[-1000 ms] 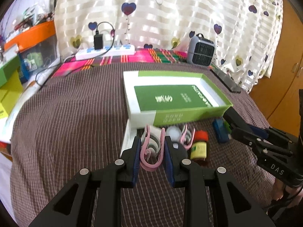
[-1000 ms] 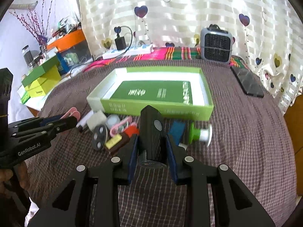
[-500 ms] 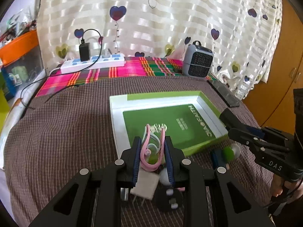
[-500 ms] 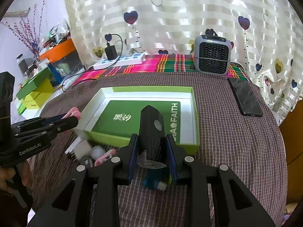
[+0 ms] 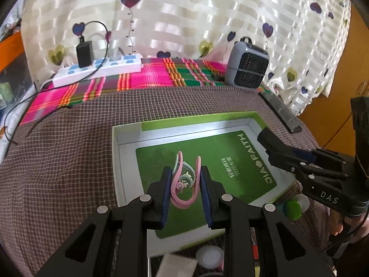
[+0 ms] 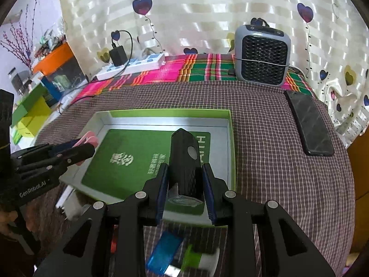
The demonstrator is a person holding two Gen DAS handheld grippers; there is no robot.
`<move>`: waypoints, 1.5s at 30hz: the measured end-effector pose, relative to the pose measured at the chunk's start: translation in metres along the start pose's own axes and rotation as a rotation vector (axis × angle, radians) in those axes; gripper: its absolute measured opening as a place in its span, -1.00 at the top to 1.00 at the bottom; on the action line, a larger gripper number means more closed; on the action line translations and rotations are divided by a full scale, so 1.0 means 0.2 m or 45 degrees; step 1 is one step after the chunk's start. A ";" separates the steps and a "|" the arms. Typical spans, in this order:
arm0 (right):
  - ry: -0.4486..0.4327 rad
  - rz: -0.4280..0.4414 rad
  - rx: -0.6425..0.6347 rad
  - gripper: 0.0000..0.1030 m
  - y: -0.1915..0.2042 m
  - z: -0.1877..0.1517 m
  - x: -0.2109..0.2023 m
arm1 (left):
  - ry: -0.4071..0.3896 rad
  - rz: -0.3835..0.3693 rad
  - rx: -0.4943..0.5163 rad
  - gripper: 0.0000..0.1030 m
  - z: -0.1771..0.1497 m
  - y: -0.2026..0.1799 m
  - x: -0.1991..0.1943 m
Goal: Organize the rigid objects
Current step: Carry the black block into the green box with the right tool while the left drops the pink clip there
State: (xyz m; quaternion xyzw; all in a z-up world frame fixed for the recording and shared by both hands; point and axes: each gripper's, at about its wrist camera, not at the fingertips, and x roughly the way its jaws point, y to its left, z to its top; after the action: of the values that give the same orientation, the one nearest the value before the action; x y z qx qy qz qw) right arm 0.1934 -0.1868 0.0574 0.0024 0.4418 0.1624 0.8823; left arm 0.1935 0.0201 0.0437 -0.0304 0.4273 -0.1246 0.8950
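My left gripper (image 5: 185,176) is shut on a pink clip (image 5: 184,182) and holds it above the green floor of the open green-and-white box (image 5: 125,138). My right gripper (image 6: 184,180) is shut on a black oblong device (image 6: 184,161), held over the near right part of the same box (image 6: 231,143). The right gripper shows at the right in the left wrist view (image 5: 288,154). The left gripper with the pink clip shows at the left in the right wrist view (image 6: 76,149).
Small loose items lie in front of the box: a blue piece (image 6: 165,254), a green-and-white spool (image 6: 200,259), a white cap (image 5: 211,256). A grey fan heater (image 6: 263,54), a black phone (image 6: 309,127) and a power strip (image 5: 96,69) are further back.
Both grippers have moved forward from the loose items near the table's front edge to over the box, each carrying its object.
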 end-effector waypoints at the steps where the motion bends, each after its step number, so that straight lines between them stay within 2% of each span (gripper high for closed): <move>1: 0.009 -0.005 -0.009 0.41 0.00 0.01 0.02 | 0.011 0.003 0.006 0.55 0.00 0.00 0.02; 15: 0.092 -0.037 -0.033 0.41 -0.03 0.05 0.19 | 0.077 0.045 0.039 0.55 0.02 -0.02 0.17; 30: 0.089 -0.073 -0.079 0.41 0.00 0.04 0.23 | 0.099 0.049 0.050 0.54 0.02 -0.04 0.19; 38: 0.066 -0.055 -0.049 0.40 -0.01 0.03 0.21 | 0.086 0.018 0.034 0.34 0.02 -0.05 0.17; 41: 0.057 -0.057 -0.047 0.29 -0.01 0.02 0.19 | 0.080 0.017 0.028 0.28 0.01 -0.05 0.15; 43: 0.044 -0.057 -0.040 0.12 -0.01 0.02 0.17 | 0.071 0.019 0.024 0.25 0.01 -0.06 0.12; 45: 0.028 -0.047 -0.029 0.10 -0.01 0.02 0.15 | 0.060 0.020 0.025 0.24 0.00 -0.06 0.10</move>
State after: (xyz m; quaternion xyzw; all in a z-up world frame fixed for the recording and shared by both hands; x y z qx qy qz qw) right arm 0.2136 -0.1791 0.0366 -0.0175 0.4497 0.1513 0.8801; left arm 0.2029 0.0033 0.0313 -0.0153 0.4471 -0.1227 0.8859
